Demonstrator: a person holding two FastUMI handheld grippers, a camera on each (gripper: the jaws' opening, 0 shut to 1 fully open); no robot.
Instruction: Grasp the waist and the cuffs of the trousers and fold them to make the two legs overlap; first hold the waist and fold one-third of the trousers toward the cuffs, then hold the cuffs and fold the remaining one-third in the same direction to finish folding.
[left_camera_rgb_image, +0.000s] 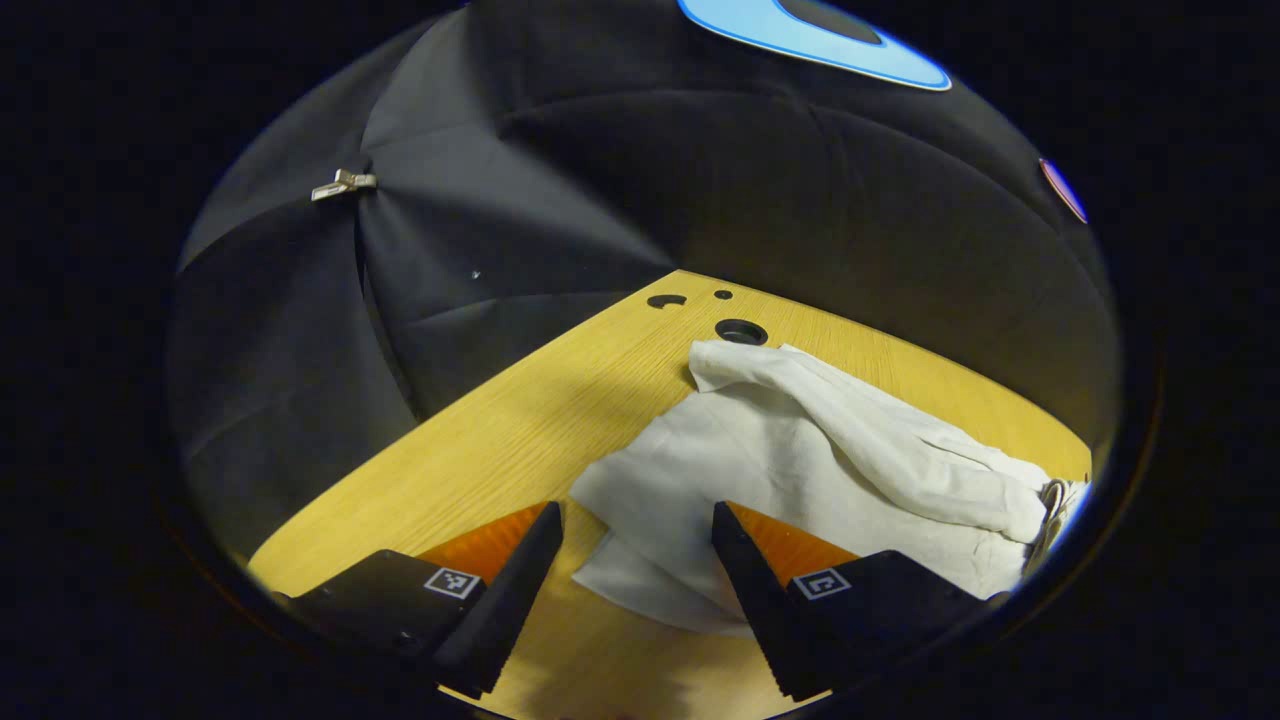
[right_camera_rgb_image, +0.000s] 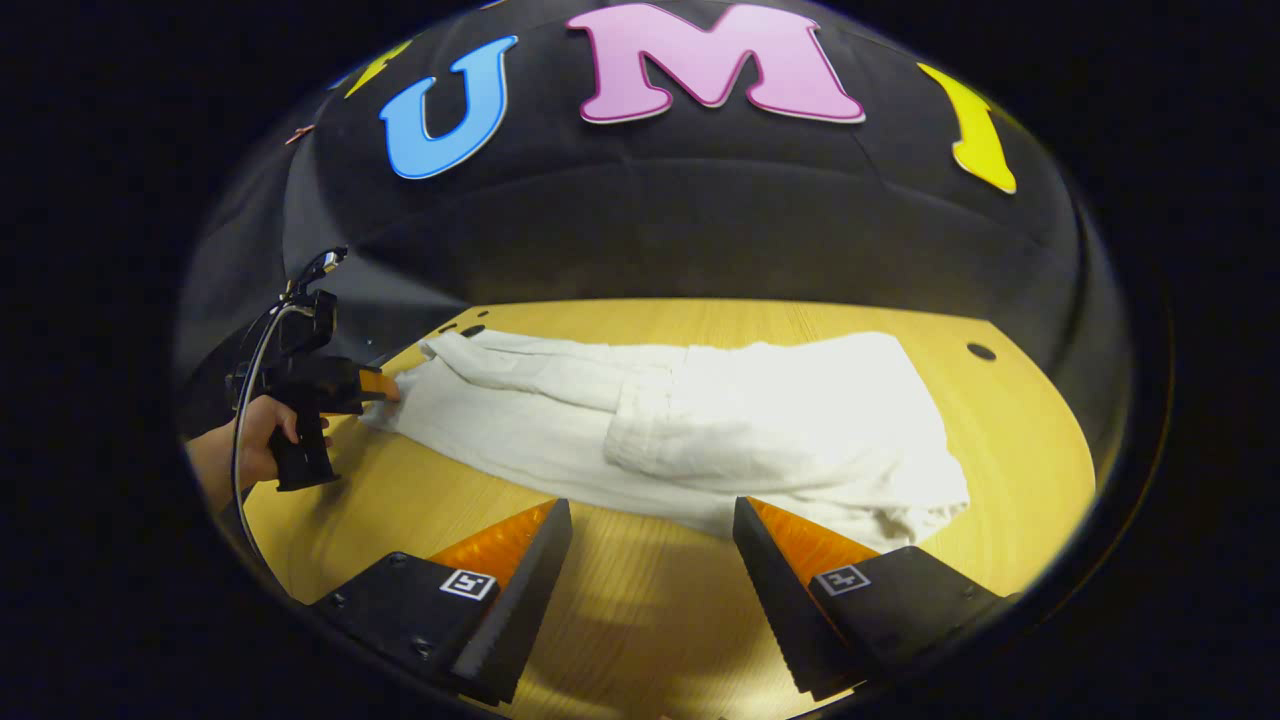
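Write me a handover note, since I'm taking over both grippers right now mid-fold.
Left gripper: open, holding nothing, at one end of the white trousers.
Right gripper: open, holding nothing, at the trousers' near edge.
Trousers lie stretched lengthwise on the wooden table, legs apparently overlapped, cloth rumpled.
Done: apparently the leg-over-leg fold.
Left: both one-third folds, waist first, then cuffs.

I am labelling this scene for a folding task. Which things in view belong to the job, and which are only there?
Belong to the job:
- white trousers, lying lengthwise on the table
- left gripper, open
- right gripper, open

Only there:
- wooden table with its holes
- metal clip on the black cloth
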